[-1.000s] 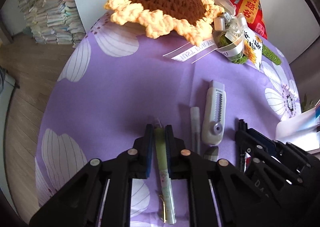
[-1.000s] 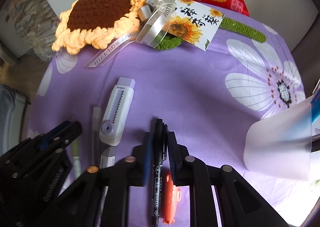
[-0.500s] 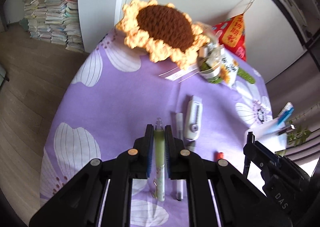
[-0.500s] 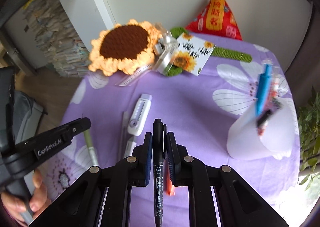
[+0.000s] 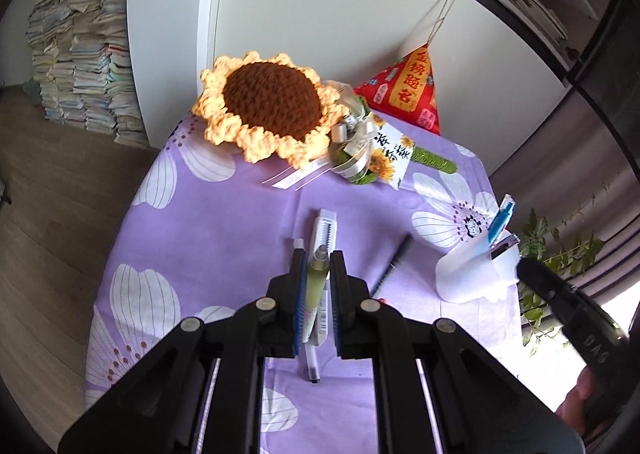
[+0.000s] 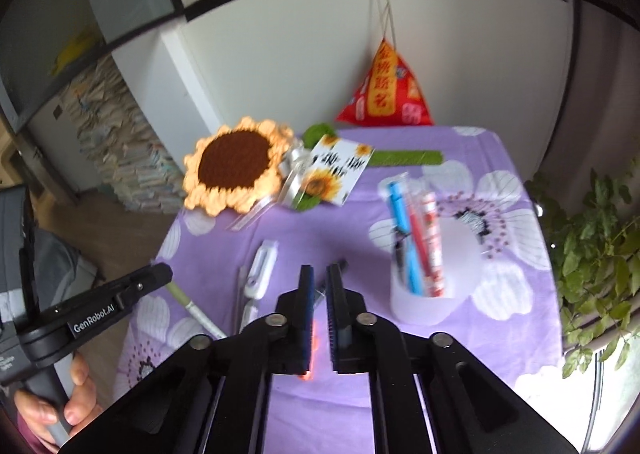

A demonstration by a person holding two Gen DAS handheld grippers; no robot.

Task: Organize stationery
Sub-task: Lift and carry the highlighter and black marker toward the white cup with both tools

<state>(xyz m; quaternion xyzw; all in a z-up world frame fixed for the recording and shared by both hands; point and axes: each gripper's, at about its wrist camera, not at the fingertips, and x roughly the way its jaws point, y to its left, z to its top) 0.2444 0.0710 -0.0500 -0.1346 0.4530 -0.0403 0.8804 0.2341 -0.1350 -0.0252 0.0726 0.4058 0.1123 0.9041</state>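
Now left claw (image 5: pixel 318 257) pinching green pen (image 5: pixel 314 286) above purple surface (image 5: pixel 224 222). Right claw (image 6: pixel 319 271) just closed further, pressed together, nothing between. Black marker (image 5: pixel 394 260) lying on surface near white cup (image 5: pixel 464 278).

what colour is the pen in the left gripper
Pale green, with a clear tip; the pen shows best in the left wrist view.

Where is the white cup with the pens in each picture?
Left wrist view: the white cup is at the right, partway down.
Right wrist view: it is just right of the middle, with the pens poking out.
Shared landmark: the crochet sunflower at the far end of the table, left of the cup.
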